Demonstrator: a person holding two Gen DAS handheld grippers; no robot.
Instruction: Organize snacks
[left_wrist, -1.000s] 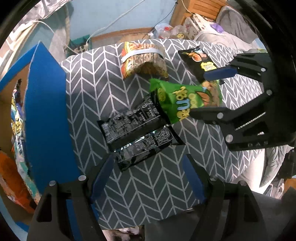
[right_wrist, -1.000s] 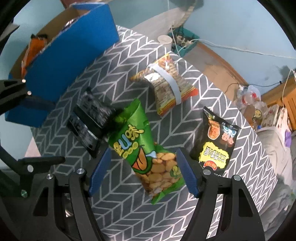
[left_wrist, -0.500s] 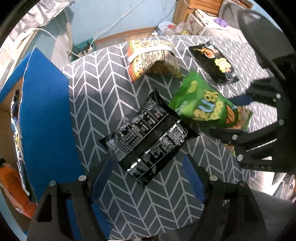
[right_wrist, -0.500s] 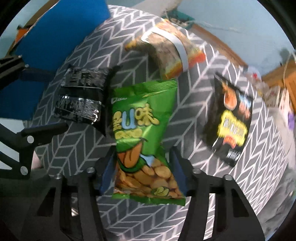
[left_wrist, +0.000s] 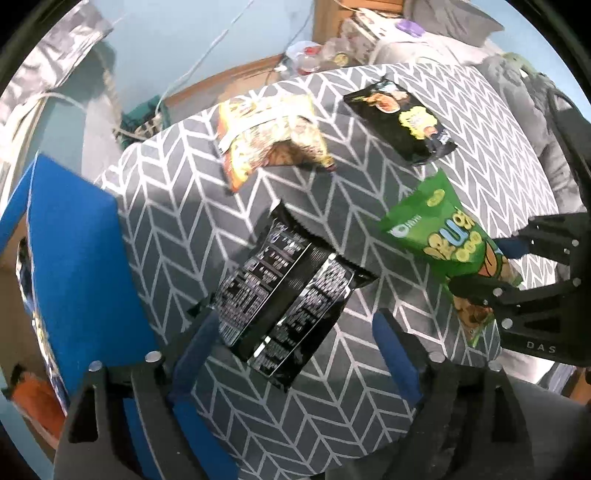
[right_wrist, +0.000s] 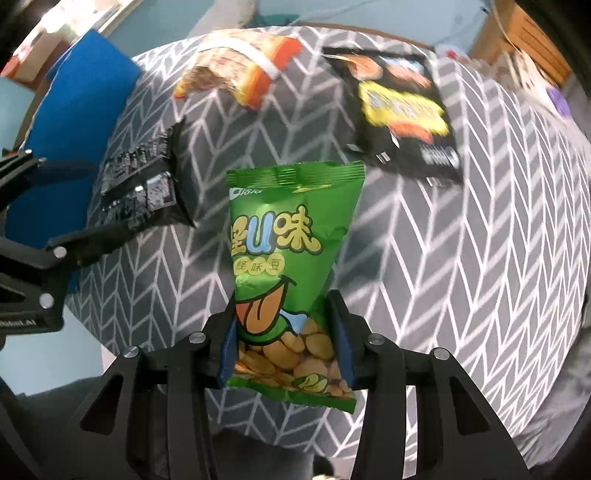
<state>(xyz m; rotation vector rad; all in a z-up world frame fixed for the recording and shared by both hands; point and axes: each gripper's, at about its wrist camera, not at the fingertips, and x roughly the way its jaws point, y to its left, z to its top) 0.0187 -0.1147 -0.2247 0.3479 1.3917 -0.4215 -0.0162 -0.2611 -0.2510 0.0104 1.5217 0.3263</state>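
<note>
My right gripper (right_wrist: 284, 325) is shut on a green bean snack bag (right_wrist: 288, 258) and holds it lifted above the chevron-cloth table (right_wrist: 461, 295); the bag also shows in the left wrist view (left_wrist: 450, 240). My left gripper (left_wrist: 291, 339) is open, its jaws either side of the near end of a black snack pack (left_wrist: 288, 291) lying printed side up; that pack also shows in the right wrist view (right_wrist: 144, 184). A blue box (left_wrist: 74, 266) holding snacks stands at the table's left.
An orange snack bag with a white band (left_wrist: 266, 136) and a black-and-yellow chip bag (left_wrist: 402, 122) lie at the far side of the table. Clutter, cables and wooden furniture stand beyond the table.
My right gripper closed on the green bag and lifted it off the table, turning it upright. My left gripper moved closer over the black pack and stayed open.
</note>
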